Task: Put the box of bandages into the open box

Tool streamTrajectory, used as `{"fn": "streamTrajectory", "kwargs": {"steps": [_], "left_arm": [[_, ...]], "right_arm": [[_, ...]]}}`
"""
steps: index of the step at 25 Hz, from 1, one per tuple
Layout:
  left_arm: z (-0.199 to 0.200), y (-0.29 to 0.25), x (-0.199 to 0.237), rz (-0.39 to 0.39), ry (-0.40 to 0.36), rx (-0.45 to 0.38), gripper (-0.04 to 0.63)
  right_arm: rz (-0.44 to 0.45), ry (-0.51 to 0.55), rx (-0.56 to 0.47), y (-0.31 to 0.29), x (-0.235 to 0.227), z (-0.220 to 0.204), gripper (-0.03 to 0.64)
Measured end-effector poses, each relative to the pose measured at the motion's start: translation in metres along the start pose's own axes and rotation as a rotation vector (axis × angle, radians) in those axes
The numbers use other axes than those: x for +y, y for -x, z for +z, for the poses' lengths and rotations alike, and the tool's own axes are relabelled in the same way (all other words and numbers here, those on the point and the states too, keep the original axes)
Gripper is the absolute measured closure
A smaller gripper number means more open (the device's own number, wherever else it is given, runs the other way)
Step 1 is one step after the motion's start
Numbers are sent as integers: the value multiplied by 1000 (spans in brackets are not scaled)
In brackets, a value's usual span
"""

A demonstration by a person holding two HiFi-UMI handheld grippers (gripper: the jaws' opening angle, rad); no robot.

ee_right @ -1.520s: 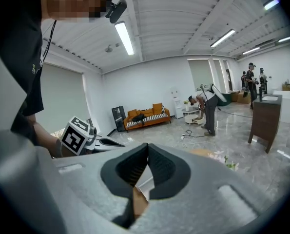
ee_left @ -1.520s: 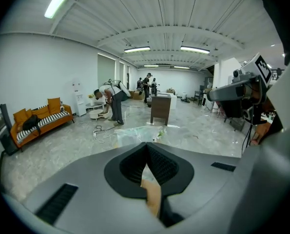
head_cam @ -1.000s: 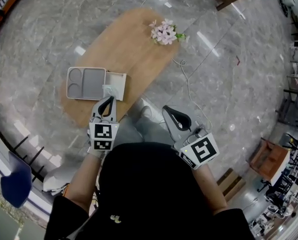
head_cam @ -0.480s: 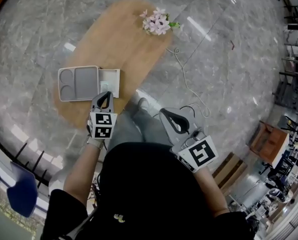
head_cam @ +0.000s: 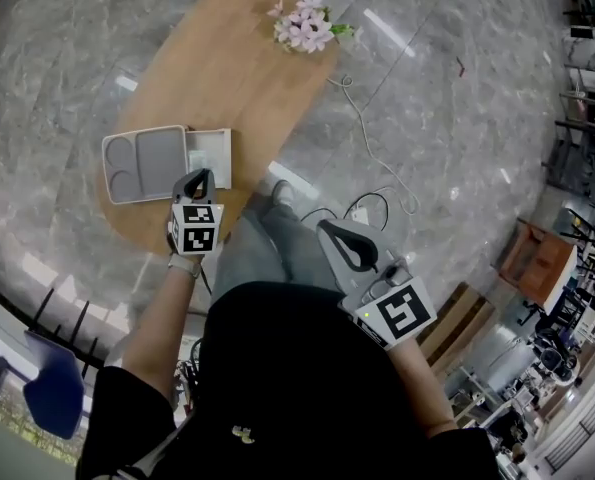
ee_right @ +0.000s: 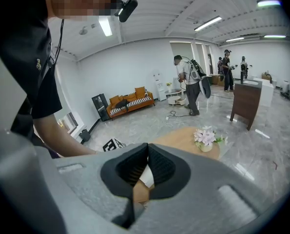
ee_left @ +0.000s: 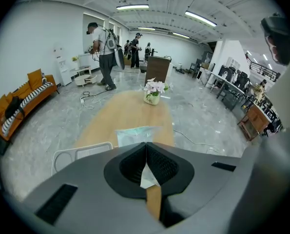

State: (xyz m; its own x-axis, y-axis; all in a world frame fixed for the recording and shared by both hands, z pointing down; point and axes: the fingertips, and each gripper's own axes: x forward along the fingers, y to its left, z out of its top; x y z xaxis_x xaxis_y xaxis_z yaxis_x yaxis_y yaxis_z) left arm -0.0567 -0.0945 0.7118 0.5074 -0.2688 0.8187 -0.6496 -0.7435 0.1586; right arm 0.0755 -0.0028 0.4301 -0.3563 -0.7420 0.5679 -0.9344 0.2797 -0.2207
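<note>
Judging by its look, the box of bandages [head_cam: 209, 155] is a light, thin-walled carton, stiff enough to keep its shape but easy to dent and probably slick, so we'd pinch it gently across two opposite side walls near the middle. It lies flat on the wooden counter [head_cam: 227, 68] just beside the grey open box [head_cam: 163, 154]; we can't tell if they touch. Left gripper [head_cam: 199, 176] sits at its near edge, right gripper [head_cam: 326, 229] is well apart off the counter, both with fingers pressed together on nothing, so left must spread first.
</note>
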Motion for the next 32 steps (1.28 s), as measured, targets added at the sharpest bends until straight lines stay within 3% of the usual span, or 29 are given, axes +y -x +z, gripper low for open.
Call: {"fn": "streamTrajectory", "kwargs": {"steps": [32], "left_arm": [[-100, -126, 19, 26, 45, 213, 578]], "right_arm": [[-43, -114, 88, -4, 1, -73, 620]]}}
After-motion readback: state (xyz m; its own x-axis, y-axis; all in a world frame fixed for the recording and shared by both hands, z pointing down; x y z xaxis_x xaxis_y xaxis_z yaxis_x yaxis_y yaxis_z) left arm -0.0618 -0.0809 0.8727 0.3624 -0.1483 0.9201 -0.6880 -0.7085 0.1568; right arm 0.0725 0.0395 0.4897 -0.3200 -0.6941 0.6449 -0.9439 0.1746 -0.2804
